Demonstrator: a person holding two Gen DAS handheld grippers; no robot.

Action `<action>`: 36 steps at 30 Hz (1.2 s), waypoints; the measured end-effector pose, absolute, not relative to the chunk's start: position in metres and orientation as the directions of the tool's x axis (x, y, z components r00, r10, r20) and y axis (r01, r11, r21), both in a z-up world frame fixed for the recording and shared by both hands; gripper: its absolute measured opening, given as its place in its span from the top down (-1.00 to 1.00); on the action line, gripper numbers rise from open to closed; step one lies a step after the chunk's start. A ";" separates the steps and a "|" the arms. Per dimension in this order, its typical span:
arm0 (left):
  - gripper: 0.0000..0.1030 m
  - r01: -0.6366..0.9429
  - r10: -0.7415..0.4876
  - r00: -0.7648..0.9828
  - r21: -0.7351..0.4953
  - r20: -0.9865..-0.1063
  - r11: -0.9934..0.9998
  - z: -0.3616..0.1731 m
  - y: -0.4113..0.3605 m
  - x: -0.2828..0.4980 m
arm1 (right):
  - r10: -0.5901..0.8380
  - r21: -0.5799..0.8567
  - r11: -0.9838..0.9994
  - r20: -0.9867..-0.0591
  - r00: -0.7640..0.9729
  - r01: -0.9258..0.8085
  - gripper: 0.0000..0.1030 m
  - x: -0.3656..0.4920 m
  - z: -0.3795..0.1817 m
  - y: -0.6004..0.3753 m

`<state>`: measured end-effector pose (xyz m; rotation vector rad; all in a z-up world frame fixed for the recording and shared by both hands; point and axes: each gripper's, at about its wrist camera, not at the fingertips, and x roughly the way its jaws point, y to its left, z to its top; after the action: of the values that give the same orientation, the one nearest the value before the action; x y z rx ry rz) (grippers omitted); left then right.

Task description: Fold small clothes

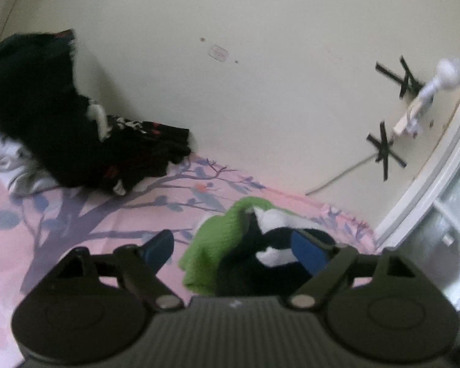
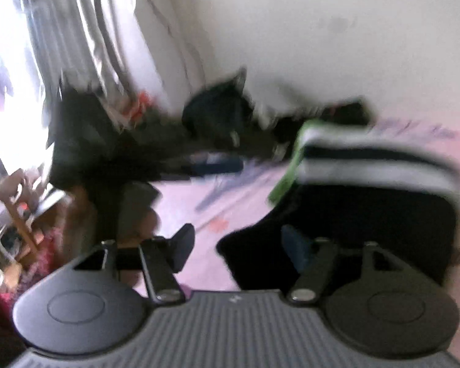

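Note:
A small garment [image 1: 227,245], green with black and white stripes, lies bunched on the pink bedsheet [image 1: 76,230]. My left gripper [image 1: 233,250] is open, its fingers on either side of the garment, right pad [image 1: 306,253] against the black-and-white part. In the blurred right wrist view the same garment [image 2: 368,184] lies at the right, with its black part in front. My right gripper [image 2: 242,245] is open, its right pad [image 2: 294,245] over the black cloth.
A pile of black clothes [image 1: 61,128] with white and red prints lies against the cream wall [image 1: 230,92] at the left. A white hook [image 1: 429,92] and black tape crosses sit on the wall near a window frame [image 1: 429,190]. A curtain [image 2: 92,30] hangs at the left.

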<state>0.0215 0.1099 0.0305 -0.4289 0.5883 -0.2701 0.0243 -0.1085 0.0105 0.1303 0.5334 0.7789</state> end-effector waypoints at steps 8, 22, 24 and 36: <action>-0.31 0.072 -0.286 0.762 -0.362 -0.582 0.929 -0.001 0.086 0.028 | 0.614 0.383 0.788 -0.428 0.663 -0.482 0.47 0.113 0.018 -0.124; -0.93 0.039 -0.252 0.736 -0.332 -0.629 0.942 -0.005 0.100 0.022 | 0.610 0.486 0.763 -0.324 0.723 -0.425 -0.46 0.100 -0.009 -0.165; -0.98 0.059 -0.301 0.721 -0.378 -0.624 0.924 -0.003 0.106 0.023 | 0.573 0.506 0.775 -0.310 0.759 -0.379 -0.53 0.077 -0.019 -0.193; -0.79 0.165 -0.557 0.605 -0.596 -0.569 0.786 -0.027 0.095 0.033 | 0.709 0.671 0.662 -0.416 0.569 -0.335 -0.25 0.098 -0.085 -0.179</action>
<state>0.0333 0.0948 -0.0274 -0.5260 0.8225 -0.4405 0.0979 -0.1787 -0.0853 0.5714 0.7300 0.6538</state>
